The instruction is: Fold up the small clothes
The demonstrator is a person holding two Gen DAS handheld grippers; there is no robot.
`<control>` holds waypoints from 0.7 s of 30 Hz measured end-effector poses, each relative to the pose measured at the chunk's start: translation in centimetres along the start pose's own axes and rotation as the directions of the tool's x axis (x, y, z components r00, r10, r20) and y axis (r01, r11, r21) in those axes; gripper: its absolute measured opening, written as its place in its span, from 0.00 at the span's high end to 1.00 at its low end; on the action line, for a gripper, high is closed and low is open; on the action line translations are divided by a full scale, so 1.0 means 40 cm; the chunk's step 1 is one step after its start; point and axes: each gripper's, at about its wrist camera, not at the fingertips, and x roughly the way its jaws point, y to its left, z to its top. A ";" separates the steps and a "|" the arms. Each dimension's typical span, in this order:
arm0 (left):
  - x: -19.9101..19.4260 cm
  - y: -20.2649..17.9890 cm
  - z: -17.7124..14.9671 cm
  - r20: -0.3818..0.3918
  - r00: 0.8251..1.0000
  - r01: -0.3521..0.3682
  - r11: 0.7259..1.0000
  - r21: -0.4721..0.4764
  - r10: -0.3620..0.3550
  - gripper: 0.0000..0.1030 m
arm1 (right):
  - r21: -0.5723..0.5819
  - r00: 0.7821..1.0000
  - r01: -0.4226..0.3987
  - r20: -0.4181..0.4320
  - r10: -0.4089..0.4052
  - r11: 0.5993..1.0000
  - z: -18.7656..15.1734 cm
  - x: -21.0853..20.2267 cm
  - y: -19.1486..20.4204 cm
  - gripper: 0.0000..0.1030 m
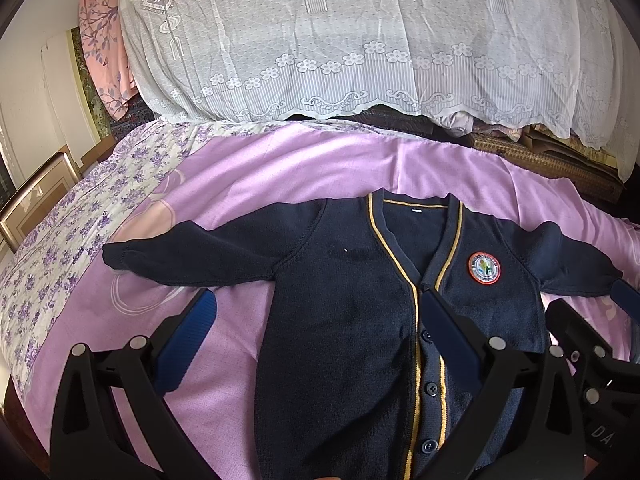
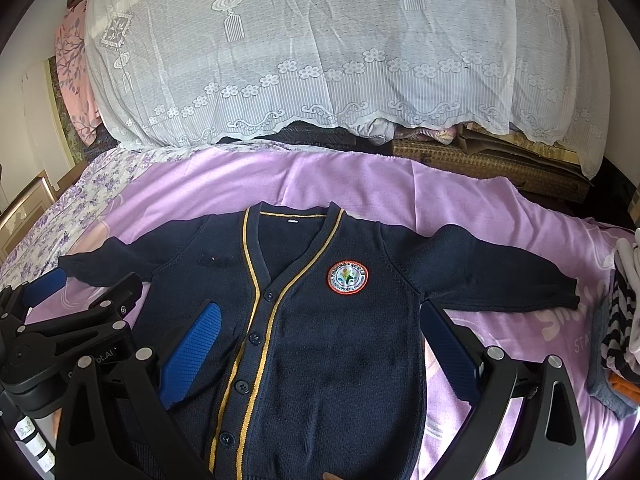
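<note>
Both grippers — left gripper [image 1: 320, 344], right gripper [image 2: 324, 356] — wide open above cardigan [image 2: 320, 320].

There was one navy cardigan [image 2: 320, 320], with two sleeves spread wide and one round badge [image 2: 347, 276]; four buttons [image 2: 253, 337] showed down its front. Two grippers hovered before it, left gripper [image 1: 316, 328] and right gripper [image 2: 320, 340], each with two blue pads.
</note>
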 end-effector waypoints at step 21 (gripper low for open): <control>0.260 -0.122 -0.216 -0.298 0.951 -0.036 0.987 0.155 0.081 0.04 | 0.080 0.954 0.120 -0.286 -0.092 0.990 -0.271 0.234 -0.280 0.03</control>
